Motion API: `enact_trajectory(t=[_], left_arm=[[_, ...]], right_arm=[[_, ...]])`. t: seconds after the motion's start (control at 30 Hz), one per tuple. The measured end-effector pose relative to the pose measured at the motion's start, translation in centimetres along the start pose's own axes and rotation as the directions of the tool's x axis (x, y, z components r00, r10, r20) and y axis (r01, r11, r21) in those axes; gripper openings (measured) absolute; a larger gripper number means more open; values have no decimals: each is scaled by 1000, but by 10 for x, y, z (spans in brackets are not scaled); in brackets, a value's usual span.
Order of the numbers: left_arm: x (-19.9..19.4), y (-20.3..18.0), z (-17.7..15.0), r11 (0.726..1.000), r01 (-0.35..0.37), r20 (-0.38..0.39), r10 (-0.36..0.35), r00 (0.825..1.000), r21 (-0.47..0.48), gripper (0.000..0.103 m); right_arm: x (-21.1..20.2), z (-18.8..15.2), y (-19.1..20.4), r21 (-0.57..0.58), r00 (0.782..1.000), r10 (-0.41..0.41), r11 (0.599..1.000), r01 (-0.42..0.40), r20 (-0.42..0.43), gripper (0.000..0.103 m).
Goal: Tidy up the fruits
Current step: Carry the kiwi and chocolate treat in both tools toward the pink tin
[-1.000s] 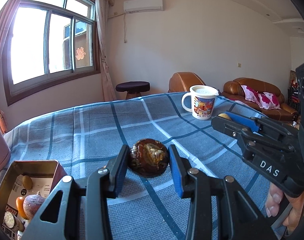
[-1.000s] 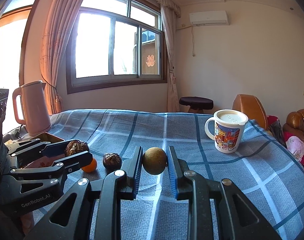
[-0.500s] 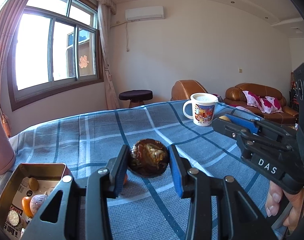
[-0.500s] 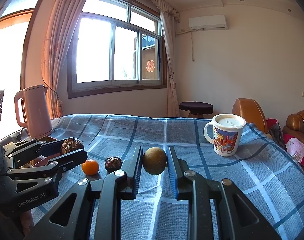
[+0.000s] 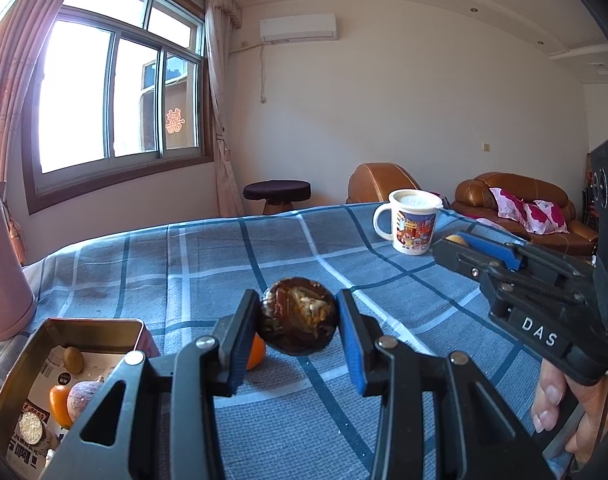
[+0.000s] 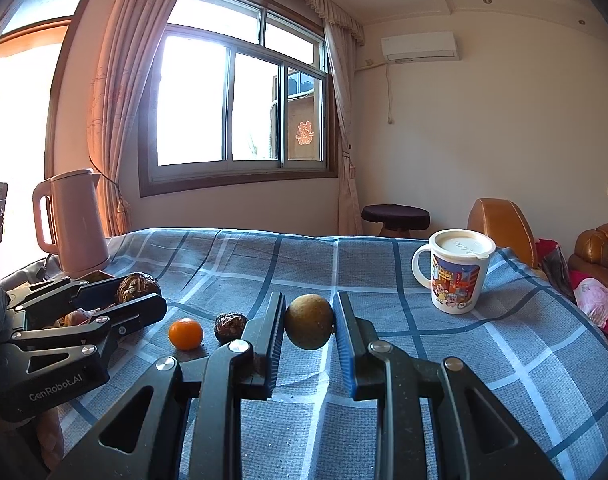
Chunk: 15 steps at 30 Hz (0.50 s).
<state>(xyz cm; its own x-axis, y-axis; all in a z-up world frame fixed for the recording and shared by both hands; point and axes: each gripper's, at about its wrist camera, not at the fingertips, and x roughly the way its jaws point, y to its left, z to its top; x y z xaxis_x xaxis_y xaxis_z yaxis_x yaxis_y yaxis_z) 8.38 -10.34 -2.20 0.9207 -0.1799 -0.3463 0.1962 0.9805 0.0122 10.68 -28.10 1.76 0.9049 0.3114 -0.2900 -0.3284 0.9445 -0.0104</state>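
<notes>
My left gripper (image 5: 299, 322) is shut on a dark brown wrinkled fruit (image 5: 300, 320), held above the blue checked tablecloth (image 5: 224, 264); it also shows in the right wrist view (image 6: 138, 286). My right gripper (image 6: 308, 322) is shut on a round olive-brown fruit (image 6: 308, 321), held above the cloth. An orange tangerine (image 6: 186, 333) and a second dark wrinkled fruit (image 6: 230, 325) lie on the cloth between the grippers. A metal tin (image 5: 8, 392) at the lower left holds several fruits.
A white cartoon mug (image 6: 455, 276) with a lid stands at the right of the table. A pink kettle (image 6: 76, 224) stands at the far left by the tin. Brown sofas (image 5: 515, 200) and a dark stool (image 5: 278, 194) lie beyond the table's far edge.
Both grippers have risen a little, each with its fruit. The left gripper has shifted so that the tin shows more fully and the tangerine appears behind its left finger.
</notes>
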Motion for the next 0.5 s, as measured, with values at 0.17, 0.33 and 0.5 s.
enact_trajectory(t=[0.17, 0.33, 0.5], left_arm=[[-3, 4, -1, 1000, -1, 2, 1, 1000, -5, 41], [-4, 6, -1, 1000, -4, 0, 4, 1000, -8, 41], [-7, 12, -3, 1000, -11, -5, 11, 1000, -12, 41]], right_arm=[[0, 0, 4, -7, 1000, 13, 1000, -13, -2, 26], [1, 0, 7, -12, 1000, 19, 1000, -19, 2, 26], [-1, 0, 13, -15, 999, 40, 999, -40, 8, 26]])
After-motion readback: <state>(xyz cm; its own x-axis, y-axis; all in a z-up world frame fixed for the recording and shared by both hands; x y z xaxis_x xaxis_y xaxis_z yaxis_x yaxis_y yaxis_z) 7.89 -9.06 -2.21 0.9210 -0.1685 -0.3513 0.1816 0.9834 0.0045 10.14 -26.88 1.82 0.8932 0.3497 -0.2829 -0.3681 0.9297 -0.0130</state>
